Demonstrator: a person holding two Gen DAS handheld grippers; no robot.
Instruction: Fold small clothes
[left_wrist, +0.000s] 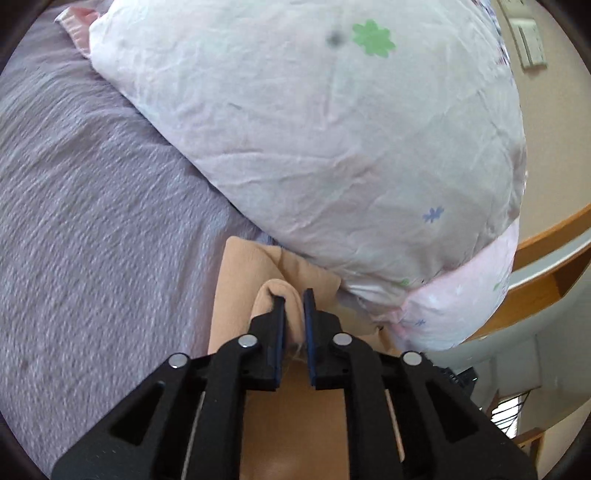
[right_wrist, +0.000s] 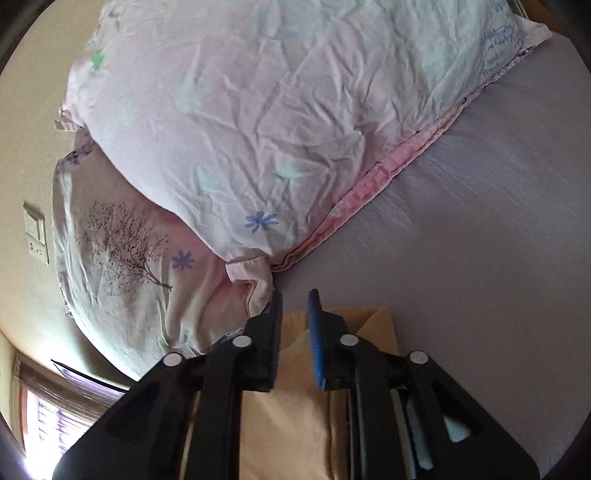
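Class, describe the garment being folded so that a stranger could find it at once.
Start at the lilac bedspread and go to the big floral pillow. Against its near edge lies the peach garment, plain and unpatterned, a fold of it pinched in the left gripper.

The left gripper (left_wrist: 294, 297) pinches with its fingers nearly together; the right gripper (right_wrist: 295, 299) hovers, fingers slightly parted.

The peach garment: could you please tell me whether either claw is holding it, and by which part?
The left claw pinches a raised fold of the peach garment near its far edge. The right claw is open over the cloth, holding nothing.
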